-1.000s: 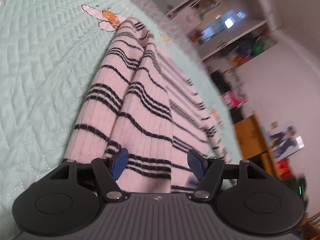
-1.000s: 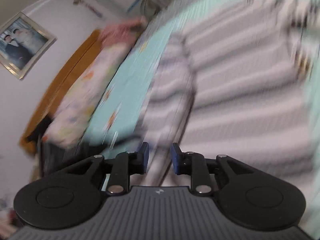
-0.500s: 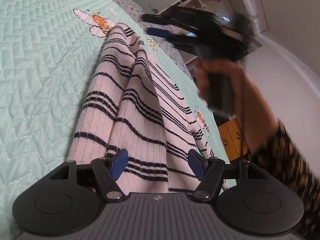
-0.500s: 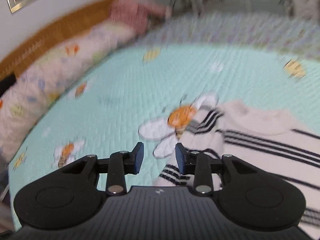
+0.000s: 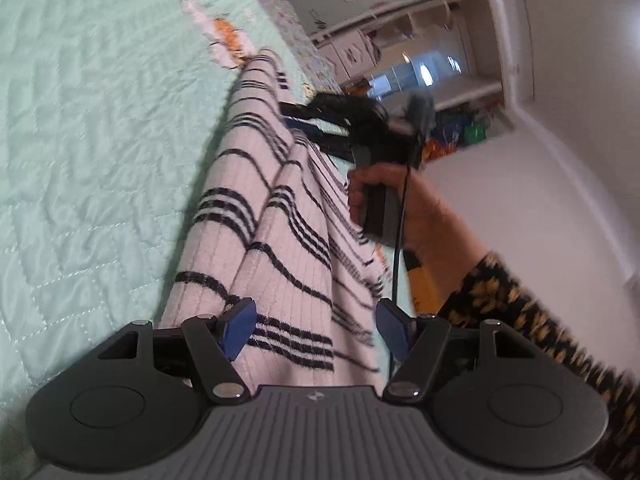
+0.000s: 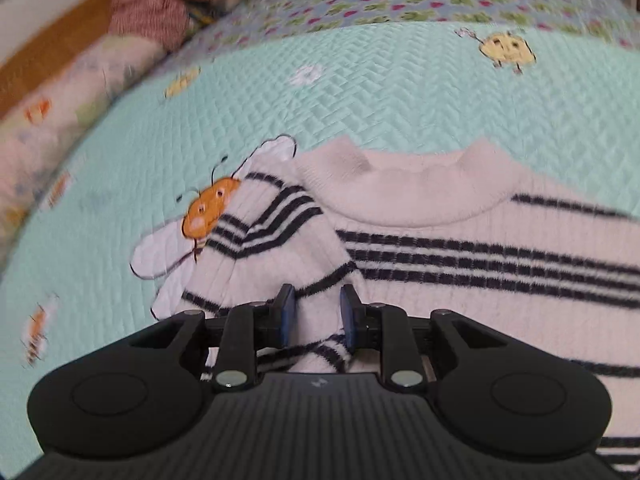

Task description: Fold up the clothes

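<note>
My right tool [image 6: 314, 318] points down at the striped sweater [image 6: 460, 248], its blue pads [image 6: 286, 312] partly drawn together after just closing in, with a ridge of the folded knit rising between them; whether the pads actually press the cloth I cannot tell. Just ahead of it lies the sweater's shoulder fold, black triple stripes bent across it, and beyond that the pale collar [image 6: 404, 192], lying flat. The sweater rests on the mint-green quilted bedspread [image 6: 360, 92], partly covering an embroidered orange bee [image 6: 208, 208]. Farther off, a floral blanket [image 6: 400, 0] and a patterned pillow [image 6: 60, 120] line the bed's far edges.

My left tool [image 5: 316, 328] hangs spread wide, low over the other end of the sweater [image 5: 276, 248], the blue pads standing clear on either side of the knit. From here the garment runs away as a long, raised fold across the bedspread [image 5: 88, 160]. At its far end my right hand [image 5: 400, 204], in a dark sleeve with yellow flecks [image 5: 516, 304], grips the handle of the right tool [image 5: 304, 120], whose tips reach the sweater's edge. White shelves [image 5: 420, 40] stand blurred in the room behind.
</note>
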`<state>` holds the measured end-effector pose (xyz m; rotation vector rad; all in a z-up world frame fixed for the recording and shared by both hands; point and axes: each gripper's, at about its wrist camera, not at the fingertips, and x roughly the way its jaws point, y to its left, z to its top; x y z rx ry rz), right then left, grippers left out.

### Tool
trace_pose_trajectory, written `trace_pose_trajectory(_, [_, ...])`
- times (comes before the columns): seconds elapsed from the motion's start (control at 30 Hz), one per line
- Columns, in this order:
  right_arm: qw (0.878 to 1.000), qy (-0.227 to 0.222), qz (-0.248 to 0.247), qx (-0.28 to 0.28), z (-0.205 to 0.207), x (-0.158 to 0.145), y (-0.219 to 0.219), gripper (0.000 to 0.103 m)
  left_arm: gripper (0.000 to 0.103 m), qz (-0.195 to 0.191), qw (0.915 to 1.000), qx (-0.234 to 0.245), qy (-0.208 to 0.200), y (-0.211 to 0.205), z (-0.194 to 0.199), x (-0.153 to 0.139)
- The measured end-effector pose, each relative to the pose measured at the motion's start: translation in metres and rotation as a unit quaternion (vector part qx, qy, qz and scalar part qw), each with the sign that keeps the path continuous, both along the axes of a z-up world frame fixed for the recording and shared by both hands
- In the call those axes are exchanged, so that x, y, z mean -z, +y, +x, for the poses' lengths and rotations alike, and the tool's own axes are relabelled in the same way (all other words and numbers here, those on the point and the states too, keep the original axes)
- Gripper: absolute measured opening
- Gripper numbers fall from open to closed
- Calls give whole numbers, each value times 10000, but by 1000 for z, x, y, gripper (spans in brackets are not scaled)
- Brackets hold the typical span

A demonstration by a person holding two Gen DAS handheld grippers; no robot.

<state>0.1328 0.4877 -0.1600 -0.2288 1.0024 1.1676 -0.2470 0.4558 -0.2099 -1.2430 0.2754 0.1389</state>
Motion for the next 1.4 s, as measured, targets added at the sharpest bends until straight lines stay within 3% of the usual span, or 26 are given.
trace_pose_trajectory(0.07, [9999,76,124,18,4,2,-1,17,69,-133,9999,-41,-66,3,-4,2])
trace_pose_trajectory(0.13, [9994,-297,-17,-158,-2,3,1,4,69,-4,10000,-30,-28,1,-5,-2])
trace_pose_trajectory(0.27, [9937,-971,-394,-396,-19,-1,7,3,69,338,9993,84,104,-4,-1,-5])
trace_pose_trajectory(0.33, [9935,-1032,-382,-307,-21,0,5,3,69,443,9988,119,151,-4,2,-4])
trace_pose_trajectory(0.43, [9967,-807,-74,17,-18,5,-2,3,69,498,9985,134,163,-4,4,-2])
trace_pose_trajectory(0.57, [9977,-177,543,369,-4,12,-22,5,68,367,9992,126,102,-1,3,1])
trace_pose_trajectory(0.63, [9952,233,776,544,3,11,-30,13,68,327,9994,121,82,-1,3,2])
trace_pose_trajectory(0.77, [9886,612,1179,715,0,-1,-41,32,68,431,9989,138,112,-4,5,0])
trace_pose_trajectory(0.93, [9834,589,1612,584,-17,-35,-49,35,69,454,9988,147,98,-5,6,-1])
trace_pose_trajectory(1.07, [9670,1695,1882,273,-34,-28,-66,37,69,323,9994,153,46,-3,5,1])
trace_pose_trajectory(1.13, [9645,1982,1686,450,-35,-5,-70,37,69,310,9994,157,34,-3,5,1])
trace_pose_trajectory(1.17, [9661,1981,1556,569,-34,10,-69,36,69,321,9994,159,32,-3,5,1])
trace_pose_trajectory(1.23, [9680,1984,1312,805,-30,39,-68,0,69,352,9992,162,44,-4,5,1])
trace_pose_trajectory(1.33, [9535,2309,1654,1007,-23,57,-74,0,69,353,9992,160,50,-3,6,1])
trace_pose_trajectory(1.4, [9530,2333,1666,977,-22,57,-73,0,69,342,9993,160,52,-3,6,1])
